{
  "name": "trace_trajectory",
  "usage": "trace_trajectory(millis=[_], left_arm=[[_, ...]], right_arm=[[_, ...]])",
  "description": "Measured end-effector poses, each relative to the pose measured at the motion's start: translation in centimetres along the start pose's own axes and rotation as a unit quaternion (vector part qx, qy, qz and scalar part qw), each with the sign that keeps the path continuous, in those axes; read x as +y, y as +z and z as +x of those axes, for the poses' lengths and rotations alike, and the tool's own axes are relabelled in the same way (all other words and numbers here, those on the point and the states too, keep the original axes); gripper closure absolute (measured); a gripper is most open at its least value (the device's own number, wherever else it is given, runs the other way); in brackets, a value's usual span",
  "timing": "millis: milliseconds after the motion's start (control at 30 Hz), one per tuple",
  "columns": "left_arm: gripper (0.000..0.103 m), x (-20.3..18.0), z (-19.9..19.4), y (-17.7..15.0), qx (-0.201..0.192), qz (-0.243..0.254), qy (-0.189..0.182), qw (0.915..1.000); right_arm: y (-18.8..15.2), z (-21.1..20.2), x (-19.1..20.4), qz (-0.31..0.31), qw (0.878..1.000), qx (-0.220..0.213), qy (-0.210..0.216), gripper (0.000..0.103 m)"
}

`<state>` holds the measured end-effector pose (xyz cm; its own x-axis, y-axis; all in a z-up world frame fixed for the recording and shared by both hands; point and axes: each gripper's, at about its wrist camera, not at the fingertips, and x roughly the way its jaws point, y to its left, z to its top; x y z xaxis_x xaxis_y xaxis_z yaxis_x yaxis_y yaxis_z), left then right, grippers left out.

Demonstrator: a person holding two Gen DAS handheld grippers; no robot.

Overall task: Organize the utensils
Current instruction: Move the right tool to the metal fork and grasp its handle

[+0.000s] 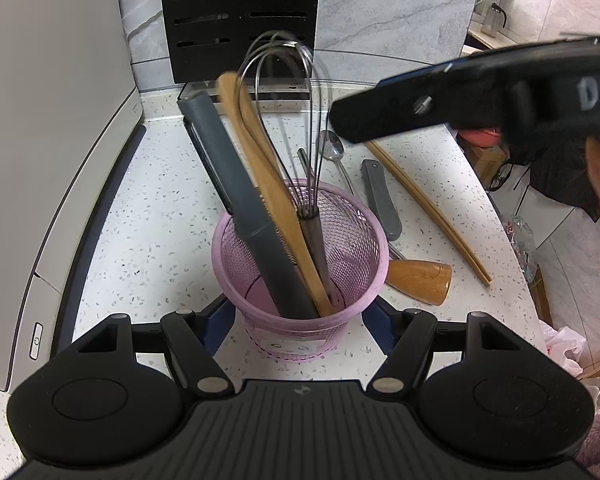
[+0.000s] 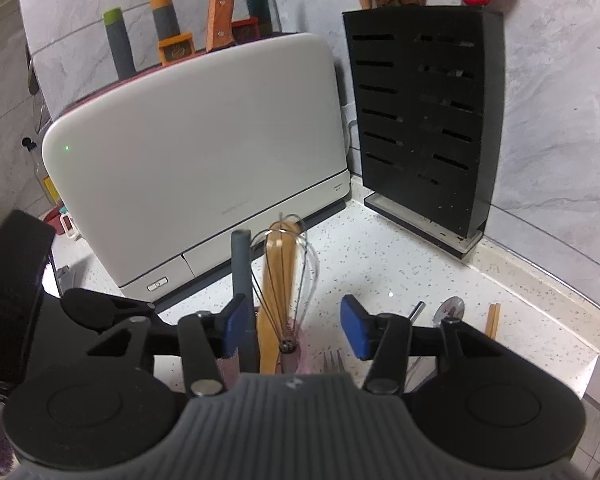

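Observation:
A pink mesh cup stands on the speckled counter, and my left gripper is shut on its lower wall, one blue pad on each side. Inside lean a grey-handled utensil, a wooden spatula and a wire whisk. My right gripper hovers open over the cup. The whisk and spatula rise between its blue pads without touching them. Seen from the left wrist, a black right finger hangs above the loose utensils.
Right of the cup lie a metal spoon, a grey handle, chopsticks and a wooden handle. A white appliance stands left, a black knife block at the wall. The counter's edge curves close on the right.

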<state>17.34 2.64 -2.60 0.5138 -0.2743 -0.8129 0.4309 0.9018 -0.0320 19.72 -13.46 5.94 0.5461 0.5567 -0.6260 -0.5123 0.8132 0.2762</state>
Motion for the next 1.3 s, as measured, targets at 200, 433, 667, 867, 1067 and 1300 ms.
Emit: trace_trajectory(millis=[200, 433, 667, 867, 1067, 1300], left_arm=[[0.022, 0.0, 0.0, 0.0, 0.0, 0.0, 0.0, 1.0], [0.022, -0.1, 0.1, 0.0, 0.002, 0.003, 0.001, 1.0], [0.023, -0.2, 0.1, 0.0, 0.002, 0.002, 0.0, 1.0], [0.023, -0.1, 0.2, -0.1, 0.003, 0.001, -0.003, 1.0], [0.024, 0.3, 0.2, -0.2, 0.005, -0.001, -0.004, 1.0], [0.024, 0.4, 0.1, -0.2, 0.007, 0.0, -0.005, 1.0]], right_arm=[[0.8, -0.8, -1.2, -0.005, 0.999, 0.011, -0.044, 0.048], [0.4, 1.0, -2.8, -0.016, 0.994, 0.06, -0.093, 0.048], [-0.7, 4.6, -3.9, -0.01, 0.988, 0.129, -0.089, 0.058], [-1.9, 7.8, -3.8, 0.0, 0.981, 0.182, -0.059, 0.071], [-3.1, 9.8, -3.4, -0.012, 0.975, 0.221, -0.033, 0.089], [-4.0, 11.1, -2.1, -0.054, 0.966, 0.25, -0.033, 0.089]])
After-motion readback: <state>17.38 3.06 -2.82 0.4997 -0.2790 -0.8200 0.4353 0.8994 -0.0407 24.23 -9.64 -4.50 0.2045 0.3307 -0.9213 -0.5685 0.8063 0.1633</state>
